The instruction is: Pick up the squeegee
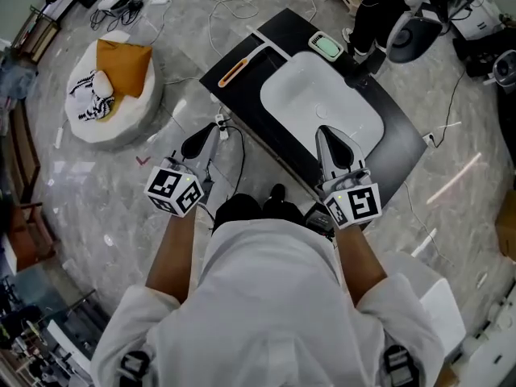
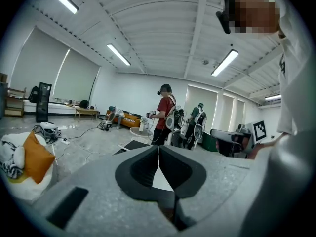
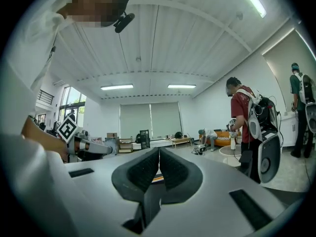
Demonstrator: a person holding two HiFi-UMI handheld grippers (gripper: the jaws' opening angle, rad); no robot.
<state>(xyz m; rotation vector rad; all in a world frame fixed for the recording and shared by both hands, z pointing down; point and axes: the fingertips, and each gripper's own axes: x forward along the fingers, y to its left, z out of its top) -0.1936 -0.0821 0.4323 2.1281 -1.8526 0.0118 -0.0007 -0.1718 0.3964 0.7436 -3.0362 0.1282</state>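
The squeegee [image 1: 234, 72], a slim tool with an orange handle, lies on the far left part of the black table [image 1: 403, 147]. My left gripper [image 1: 211, 133] hangs over the floor just off the table's left edge, short of the squeegee, with its jaws shut and empty [image 2: 158, 149]. Over the near end of a white tray [image 1: 322, 103] my right gripper [image 1: 326, 133] points level. Its pads meet with nothing between them [image 3: 159, 152], and a thin orange strip [image 3: 157, 178] shows low beyond them.
A mint-green object [image 1: 326, 47] sits at the tray's far end. A person in dark trousers [image 1: 372, 14] stands at the table's far side. A white round cushion with an orange pillow [image 1: 121, 67] lies on the floor to the left. Cables cross the floor [image 1: 226, 10].
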